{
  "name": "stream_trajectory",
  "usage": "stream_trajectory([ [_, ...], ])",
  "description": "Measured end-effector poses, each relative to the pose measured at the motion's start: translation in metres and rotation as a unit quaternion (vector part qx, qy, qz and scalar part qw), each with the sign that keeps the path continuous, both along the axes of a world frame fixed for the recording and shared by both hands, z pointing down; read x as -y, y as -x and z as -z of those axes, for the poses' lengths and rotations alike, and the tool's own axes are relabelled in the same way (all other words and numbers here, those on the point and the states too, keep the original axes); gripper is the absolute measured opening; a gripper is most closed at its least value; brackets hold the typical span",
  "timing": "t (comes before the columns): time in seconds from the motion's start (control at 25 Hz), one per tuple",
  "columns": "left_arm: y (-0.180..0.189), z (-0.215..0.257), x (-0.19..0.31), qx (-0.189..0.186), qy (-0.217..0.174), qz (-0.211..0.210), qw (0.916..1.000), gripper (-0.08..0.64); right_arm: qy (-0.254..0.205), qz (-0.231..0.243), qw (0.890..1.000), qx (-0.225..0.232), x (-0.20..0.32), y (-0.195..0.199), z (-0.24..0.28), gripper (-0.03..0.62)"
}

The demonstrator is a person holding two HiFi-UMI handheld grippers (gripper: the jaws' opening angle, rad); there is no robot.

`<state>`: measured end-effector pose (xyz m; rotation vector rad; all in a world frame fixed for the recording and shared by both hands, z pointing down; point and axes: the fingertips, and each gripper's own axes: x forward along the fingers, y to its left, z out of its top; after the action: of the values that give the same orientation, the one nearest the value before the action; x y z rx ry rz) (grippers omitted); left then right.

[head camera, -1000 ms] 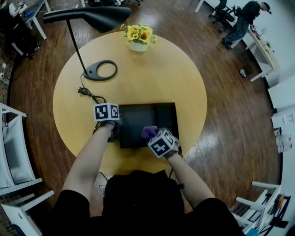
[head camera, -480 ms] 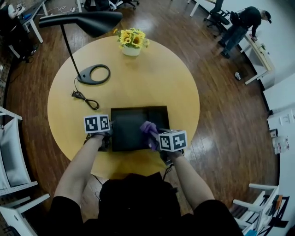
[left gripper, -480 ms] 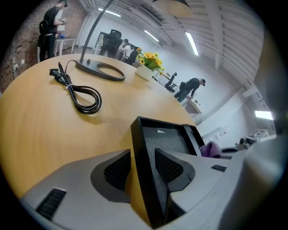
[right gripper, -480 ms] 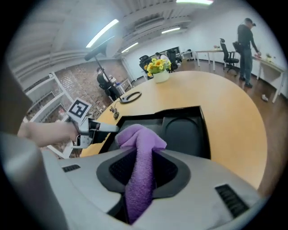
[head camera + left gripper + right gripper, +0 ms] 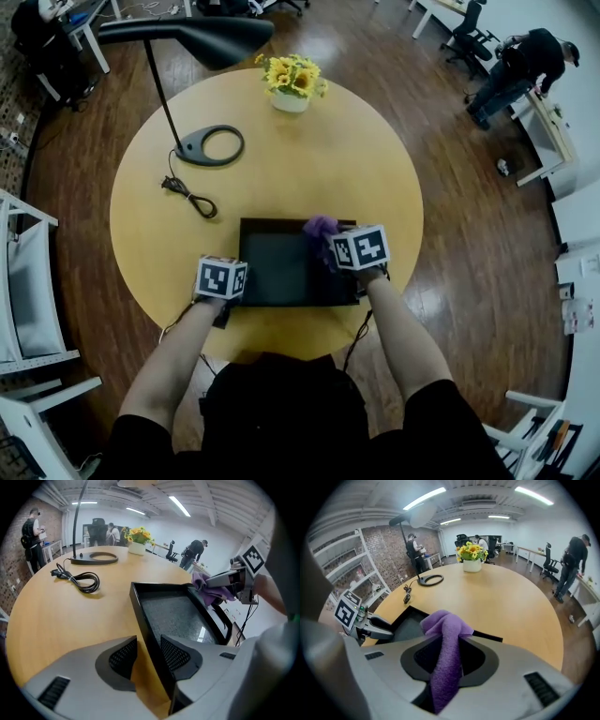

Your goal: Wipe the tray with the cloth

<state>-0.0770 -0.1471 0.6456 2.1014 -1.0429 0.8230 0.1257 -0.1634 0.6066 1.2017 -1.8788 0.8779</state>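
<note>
Right gripper view shows the right gripper (image 5: 449,660) pinching the purple cloth (image 5: 446,627), its wad poking out as a wiping pad by the black tray's (image 5: 407,623) far rim. The left gripper (image 5: 149,651) straddles the near wall; its jaws have just been opening and stand apart, so they no longer clamp it.

It is an open office: white desks (image 5: 544,131) and swivel chairs (image 5: 466,36) stand on a wooden floor (image 5: 469,244), under strip lights (image 5: 424,498).
</note>
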Motion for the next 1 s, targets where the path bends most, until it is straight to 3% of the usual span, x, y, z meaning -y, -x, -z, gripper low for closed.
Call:
stream_trajectory([
  [0.16, 0.001, -0.002, 0.001, 0.004, 0.001, 0.010, 0.9999, 0.155, 0.005, 0.020, 0.998, -0.061, 0.005, -0.004, -0.029, 0.101],
  [0.32, 0.007, -0.002, 0.003, -0.004, 0.004, 0.033, 0.9994, 0.152, -0.011, 0.021, 0.996, -0.089, 0.009, -0.004, -0.025, 0.103],
  [0.48, 0.011, -0.002, 0.005, -0.013, 0.001, 0.056, 0.9983, 0.137, -0.012, 0.046, 0.976, -0.212, 0.002, -0.038, -0.017, 0.103],
  [0.64, 0.010, -0.001, 0.005, -0.019, 0.001, 0.061, 0.9979, 0.137, -0.018, 0.048, 0.969, -0.243, -0.001, -0.045, -0.013, 0.103],
  [0.72, 0.010, -0.001, 0.005, -0.018, 0.000, 0.062, 0.9979, 0.137, -0.024, 0.046, 0.972, -0.229, 0.000, -0.040, -0.013, 0.103],
  [0.88, 0.015, -0.003, 0.008, -0.032, 0.007, 0.071, 0.9969, 0.105, -0.032, 0.018, 0.993, -0.116, -0.010, -0.011, -0.004, 0.101],
  [1.0, 0.023, -0.005, 0.012, -0.065, 0.032, 0.103, 0.9920, 0.074, -0.019, 0.000, 0.998, -0.054, -0.027, 0.006, -0.007, 0.101],
])
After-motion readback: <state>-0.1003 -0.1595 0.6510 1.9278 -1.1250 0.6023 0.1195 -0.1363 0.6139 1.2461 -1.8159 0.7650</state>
